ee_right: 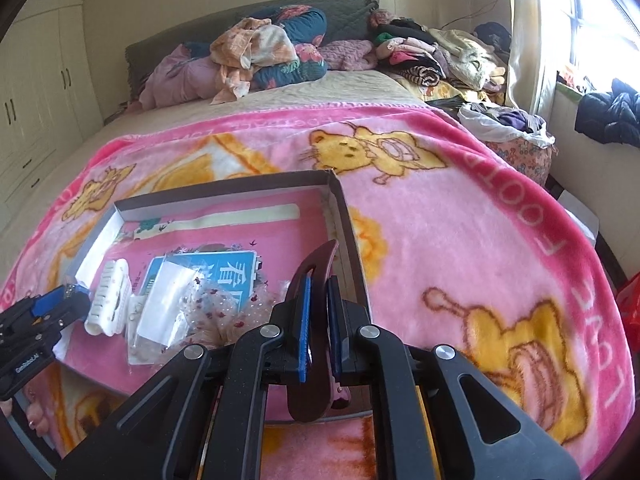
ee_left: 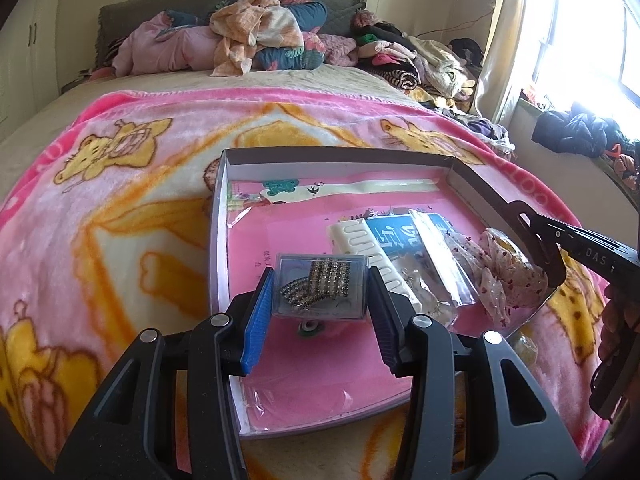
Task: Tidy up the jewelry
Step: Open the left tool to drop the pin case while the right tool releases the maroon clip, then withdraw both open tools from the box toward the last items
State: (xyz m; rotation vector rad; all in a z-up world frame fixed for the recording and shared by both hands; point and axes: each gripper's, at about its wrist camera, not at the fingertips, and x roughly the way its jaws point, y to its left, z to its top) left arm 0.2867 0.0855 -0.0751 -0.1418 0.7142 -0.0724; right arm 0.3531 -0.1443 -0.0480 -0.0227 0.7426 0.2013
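Jewelry sits inside a little clear box (ee_left: 320, 286), low in the middle of the left wrist view, and the left gripper (ee_left: 320, 300) has its fingers squeezed on the two sides of that box. The box hangs over a big flat tray box (ee_left: 218, 216) with a pink floor, which lies on the pink bear blanket (ee_left: 120, 200) on the bed. The little box looks light, hard and smooth, so it could slip; holding its flat sides near the middle looks best. In the right wrist view, the right gripper (ee_right: 318, 320) has its fingers shut tight on a dark red hair clip (ee_right: 316, 276), low in the middle, over the tray's right wall. The clip looks thin and stiff. A white comb (ee_left: 368, 256), plastic bags (ee_left: 444, 264) and a soft frilly scrunchie (ee_left: 508, 276) lie in the tray.
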